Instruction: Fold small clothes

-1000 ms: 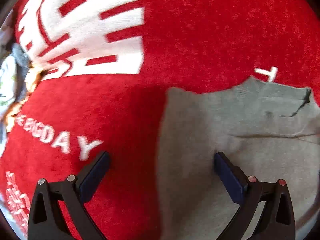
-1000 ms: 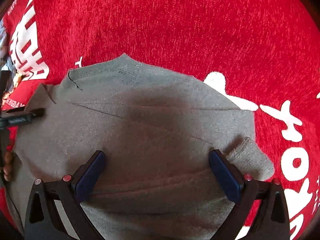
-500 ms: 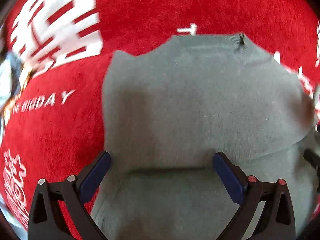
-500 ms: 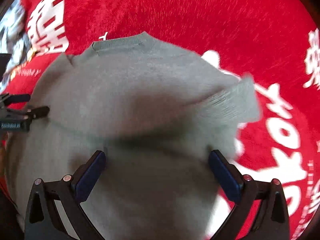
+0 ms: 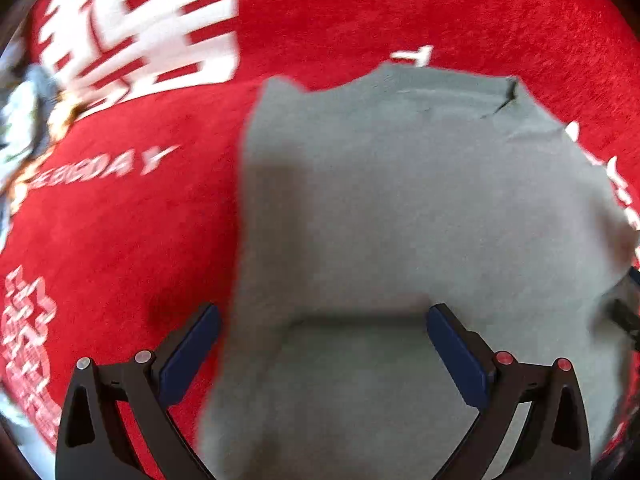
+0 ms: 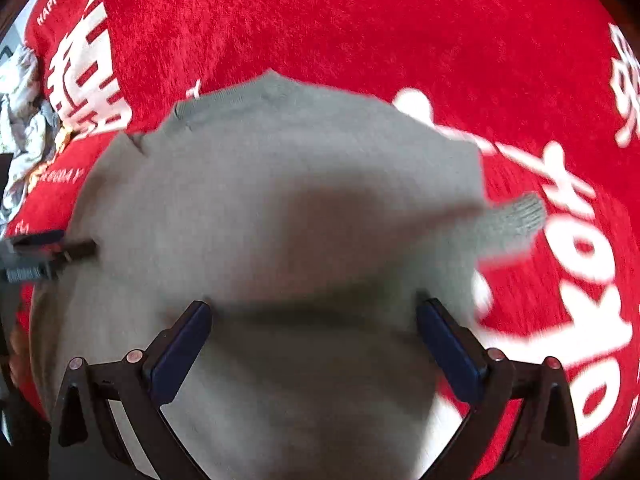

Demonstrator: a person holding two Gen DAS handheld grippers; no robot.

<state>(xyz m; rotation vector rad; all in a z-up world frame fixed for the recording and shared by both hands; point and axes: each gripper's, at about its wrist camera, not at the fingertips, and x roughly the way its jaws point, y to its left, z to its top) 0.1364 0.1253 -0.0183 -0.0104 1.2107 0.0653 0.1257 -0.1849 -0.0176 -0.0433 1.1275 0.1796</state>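
Both the left tool (image 5: pixel 322 334) and right tool (image 6: pixel 312 330) gape wide above a grey sweater (image 6: pixel 260 184) on a red cloth (image 6: pixel 360 20).

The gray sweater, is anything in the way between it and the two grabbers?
Nothing visible. The gray sweater lies bare on the red blanket, and the open left gripper and right gripper hover right over it.

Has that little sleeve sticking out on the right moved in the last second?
Yes. The sleeve has swung up and outward to the right across the red cloth, toward its white lettering.
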